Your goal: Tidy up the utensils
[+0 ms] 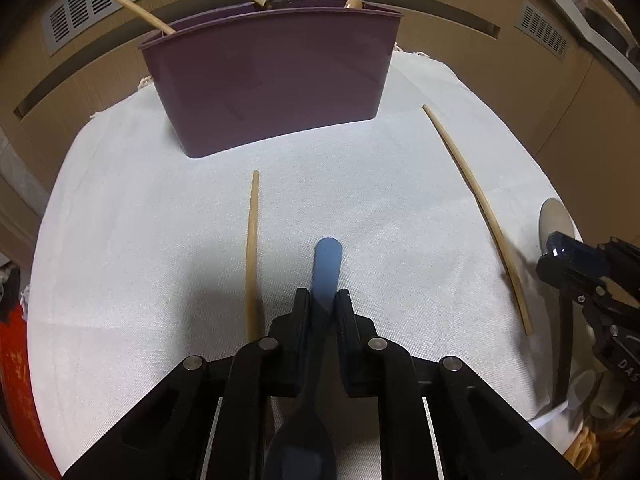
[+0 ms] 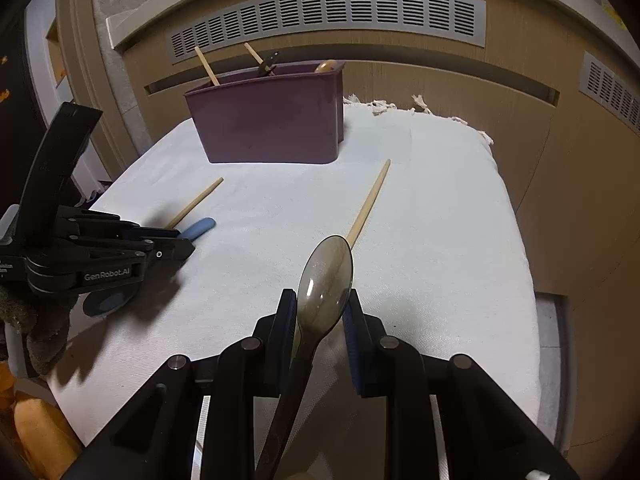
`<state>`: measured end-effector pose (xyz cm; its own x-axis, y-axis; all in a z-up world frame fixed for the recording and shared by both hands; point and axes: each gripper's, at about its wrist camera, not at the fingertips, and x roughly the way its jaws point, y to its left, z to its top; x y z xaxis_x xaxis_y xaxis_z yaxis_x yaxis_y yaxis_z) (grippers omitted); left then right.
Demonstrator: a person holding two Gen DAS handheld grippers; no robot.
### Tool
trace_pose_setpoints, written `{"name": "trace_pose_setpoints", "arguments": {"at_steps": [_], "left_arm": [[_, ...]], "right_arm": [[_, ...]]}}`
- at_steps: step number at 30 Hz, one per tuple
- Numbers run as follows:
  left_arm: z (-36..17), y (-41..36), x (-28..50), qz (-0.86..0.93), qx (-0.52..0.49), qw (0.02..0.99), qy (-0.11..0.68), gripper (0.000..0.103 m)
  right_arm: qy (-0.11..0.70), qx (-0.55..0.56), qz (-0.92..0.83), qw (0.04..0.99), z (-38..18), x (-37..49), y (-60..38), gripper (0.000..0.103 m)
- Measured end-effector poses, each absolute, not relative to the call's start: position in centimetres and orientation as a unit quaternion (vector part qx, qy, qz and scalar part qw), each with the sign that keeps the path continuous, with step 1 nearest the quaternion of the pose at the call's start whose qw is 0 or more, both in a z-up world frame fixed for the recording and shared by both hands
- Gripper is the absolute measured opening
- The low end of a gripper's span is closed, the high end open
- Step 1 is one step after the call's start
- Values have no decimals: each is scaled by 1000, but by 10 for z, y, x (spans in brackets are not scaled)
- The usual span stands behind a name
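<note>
left tongs [image 1: 322, 300] pinching blue spoon [image 1: 327, 264] by handle | right tongs [image 2: 323, 308] pinching smoky spoon [image 2: 326, 280] low on bowl, above desk | risk: bowl slips free before purple caddy [image 2: 268, 120]

white cloth [image 1: 160, 240], vented cabinet panel [image 2: 328, 12] behind.

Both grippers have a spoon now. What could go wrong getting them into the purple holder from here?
1. The right gripper pinches the translucent spoon near its bowl, handle trailing back; it may pivot or slip in transit.
2. The left gripper holds the blue spoon handle-forward, and a loose chopstick lies right beside it, so a low sweep could knock it.
3. The purple holder already has sticks leaning out, which could block or snag an incoming spoon.
</note>
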<state>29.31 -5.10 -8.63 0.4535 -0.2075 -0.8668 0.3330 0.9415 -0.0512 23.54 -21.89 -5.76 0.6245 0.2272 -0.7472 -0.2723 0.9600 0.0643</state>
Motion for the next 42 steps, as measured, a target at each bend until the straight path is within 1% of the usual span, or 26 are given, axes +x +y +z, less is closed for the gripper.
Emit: {"name": "trace_pose_setpoints", "arguments": {"at_steps": [4,7,19,21,27,32,34,36,38,40,41,42], "left_arm": [[-83,-46,285,-159,56,859,484,12],[-73,-40,272,-160,52,872,460,12],[-19,-7,223,-192,-32,898,394,11],[-9,-9,216,-195,-36,903,382,10],[18,-9,195,-204,-39,915,346,10],[26,-6,187,-206,-39,917,339,10],[22,-4,188,-200,-39,916,345,10],[14,1,192,-188,-42,914,357,12],[-3,4,201,-173,-44,907,382,23],[-25,8,211,-158,-59,892,420,63],[-32,8,212,-154,-66,888,429,69],[-41,9,212,-146,-72,886,435,72]], "right_arm": [[405,-32,140,903,-51,232,-216,22],[402,-36,140,904,-45,228,-214,22],[368,-56,155,915,-11,198,-201,21],[362,-58,157,917,-4,194,-200,12],[349,-60,161,921,10,185,-201,11],[367,-59,183,910,4,190,-203,11],[390,-68,195,897,-9,199,-202,14],[404,-77,186,892,-21,207,-203,32],[418,-78,172,889,-35,219,-206,40],[439,-72,157,882,-50,236,-207,40],[445,-70,155,879,-55,241,-207,40],[454,-69,154,875,-62,250,-205,40]]}}
